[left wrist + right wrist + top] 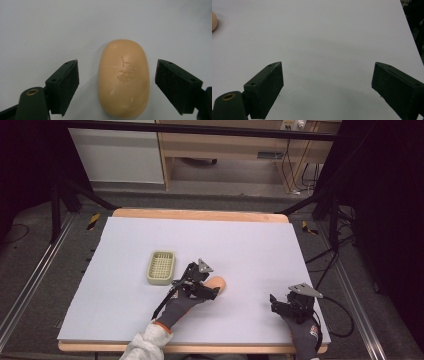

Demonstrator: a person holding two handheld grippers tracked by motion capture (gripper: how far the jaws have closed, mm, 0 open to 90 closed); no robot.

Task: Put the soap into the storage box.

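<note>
White sheet [200, 250] over a wood-edged table [200, 214], dark floor around, pale cabinet and wooden desk legs beyond the far edge. High view: pale green slotted soap dish [161, 267] left of centre on the sheet, lying flat, apart from everything else. Just right of it, left gripper [212, 292] reaching in from the bottom on a grey-gloved hand with a white sleeve, pointing right toward an oval peach-coloured soap bar [218, 283]; bar partly covered by the gripper body, dish and bar near but not touching. Right gripper [274, 301] low at the right side of the sheet, well apart from the bar, grey plate on top, cable trailing off to the right. Left gripper view: soap bar [124, 77] lying flat on the white sheet, long axis running away from the camera, faint worn stamp on its top face; black pads [65, 86] spread wide on either side, clear gap of white between each pad and the bar, nothing gripped. Right gripper view: jaws released and wide, bare white sheet [324, 50] between them; sliver of the soap bar [214, 20] at the upper left edge; dark floor past the sheet's right edge
</note>
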